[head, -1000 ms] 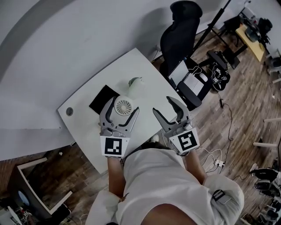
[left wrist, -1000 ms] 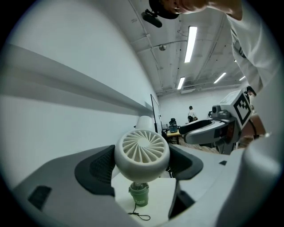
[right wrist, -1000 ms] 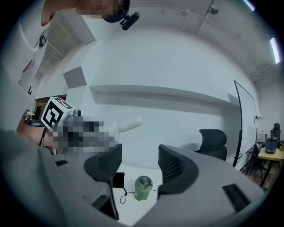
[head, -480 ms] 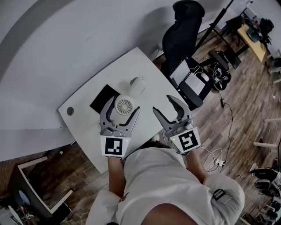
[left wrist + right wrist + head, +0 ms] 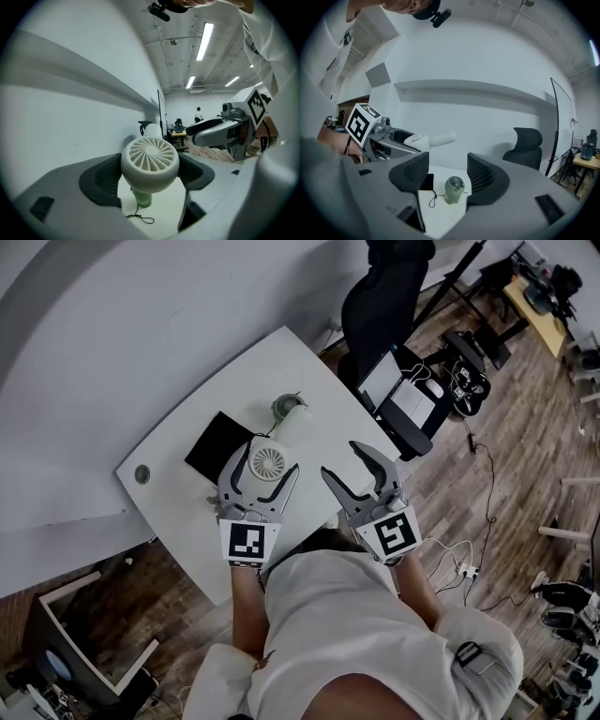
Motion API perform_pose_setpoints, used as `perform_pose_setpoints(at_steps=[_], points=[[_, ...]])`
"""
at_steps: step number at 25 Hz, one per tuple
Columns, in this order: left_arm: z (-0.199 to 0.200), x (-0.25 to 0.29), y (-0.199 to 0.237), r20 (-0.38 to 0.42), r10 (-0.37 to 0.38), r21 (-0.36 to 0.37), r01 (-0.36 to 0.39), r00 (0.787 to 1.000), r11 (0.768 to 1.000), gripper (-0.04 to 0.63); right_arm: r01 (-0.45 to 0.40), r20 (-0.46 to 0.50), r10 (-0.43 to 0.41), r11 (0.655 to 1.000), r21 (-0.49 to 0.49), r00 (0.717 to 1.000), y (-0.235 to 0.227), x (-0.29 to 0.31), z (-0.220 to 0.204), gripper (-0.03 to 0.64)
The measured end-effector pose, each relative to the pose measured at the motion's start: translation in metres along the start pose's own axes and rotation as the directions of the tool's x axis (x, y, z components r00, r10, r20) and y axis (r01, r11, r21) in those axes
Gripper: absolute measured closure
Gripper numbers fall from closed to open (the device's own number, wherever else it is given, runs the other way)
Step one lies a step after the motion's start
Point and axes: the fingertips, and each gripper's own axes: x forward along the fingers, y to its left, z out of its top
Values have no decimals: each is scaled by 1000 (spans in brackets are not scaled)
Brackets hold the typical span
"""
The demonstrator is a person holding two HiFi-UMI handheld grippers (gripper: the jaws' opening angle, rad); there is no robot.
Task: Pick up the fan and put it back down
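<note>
A white table stands on a wooden floor against a pale wall. A black pad lies on its left part. Right of the pad, the left gripper is clenched on the round head of the white fan, held above the table's near side. A green cylinder stands farther back. The right gripper hangs released and empty. A black office chair stands far right.
</note>
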Motion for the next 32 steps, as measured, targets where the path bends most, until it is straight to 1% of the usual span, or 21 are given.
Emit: perform_pose_setpoints(at_steps=[3, 8, 14, 17, 23, 32], points=[[-16, 8, -2, -28, -11, -14, 11, 1000, 1000, 232, 0, -24, 0, 1000, 9, 1000, -2, 3, -12, 359], [-46, 16, -5, -86, -33, -40, 30, 996, 999, 230, -5, -91, 6, 1000, 13, 996, 1, 7, -38, 359], [-83, 23, -12, -152, -60, -76, 49, 986, 996, 232, -9, -165, 14, 1000, 29, 986, 7, 7, -72, 360], [-101, 25, -16, -179, -75, -102, 57, 981, 993, 230, -5, -200, 16, 998, 56, 980, 11, 7, -91, 360], [-139, 38, -24, -240, -100, -143, 67, 966, 987, 232, -22, -271, 36, 998, 58, 962, 14, 7, -125, 360], [-202, 48, -42, -337, -144, -213, 74, 930, 974, 230, -41, -356, 69, 995, 85, 932, 26, 7, -171, 360]])
